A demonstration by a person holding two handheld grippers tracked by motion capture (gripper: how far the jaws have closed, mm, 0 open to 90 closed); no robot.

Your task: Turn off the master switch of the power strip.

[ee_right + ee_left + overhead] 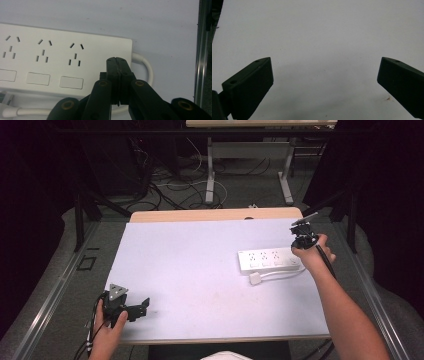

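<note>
A white power strip [267, 259] with three sockets and three switches lies at the right of the table, its white cable [280, 272] looping back to a plug [255, 279] beside it. My right gripper [301, 241] is held over the strip's right end. In the right gripper view its jaws [116, 61] are shut together with nothing between them, their tips over the blank end of the strip [62, 55] next to the cable [146, 66]. My left gripper [143, 307] rests near the front left corner, jaws wide open [324, 62] over bare table.
A white mat [190, 265] covers the wooden table. A metal rail [201, 50] runs along the table's right side, close to the right gripper. Behind the table, tangled cables [165, 190] and another table's legs [210, 175] stand on the floor.
</note>
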